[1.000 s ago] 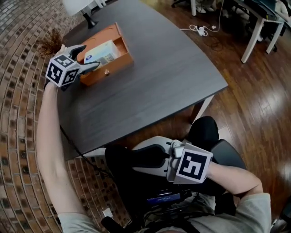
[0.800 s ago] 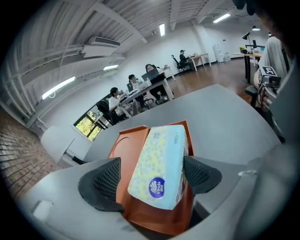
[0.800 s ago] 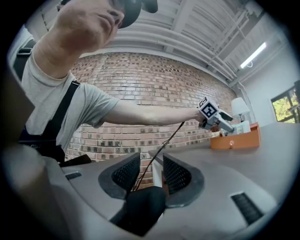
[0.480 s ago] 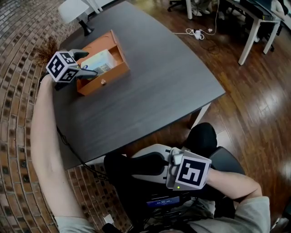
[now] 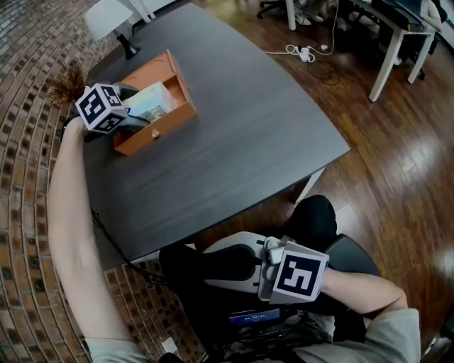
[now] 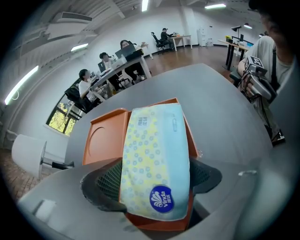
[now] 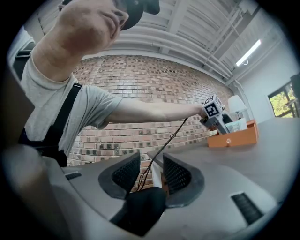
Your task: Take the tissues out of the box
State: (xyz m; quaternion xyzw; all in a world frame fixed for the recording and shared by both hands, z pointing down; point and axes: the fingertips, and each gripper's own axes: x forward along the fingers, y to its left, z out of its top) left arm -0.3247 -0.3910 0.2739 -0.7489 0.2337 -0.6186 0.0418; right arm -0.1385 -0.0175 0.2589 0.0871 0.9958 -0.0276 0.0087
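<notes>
An orange open box (image 5: 152, 132) sits at the far left of the dark table (image 5: 241, 135). Inside it lies a tissue pack (image 5: 149, 103), pale blue and yellow with a blue round logo. My left gripper (image 5: 131, 113) reaches into the box from its left end. In the left gripper view its jaws are closing, and the pads lie against both long sides of the tissue pack (image 6: 154, 159). That pack still rests in the box (image 6: 105, 140). My right gripper (image 5: 213, 257) stays low over the person's lap, off the table. Its jaws (image 7: 150, 173) stand apart with nothing between them.
A white lamp base (image 5: 113, 18) and a tuft of dried plant (image 5: 67, 74) stand near the box at the table's far left corner. White desks (image 5: 397, 32) and a power strip (image 5: 308, 49) are on the wood floor to the right. People (image 6: 122, 51) sit at distant desks.
My left gripper has gone a little deeper over the near end of the tissue pack. The right gripper has stayed over the lap.
</notes>
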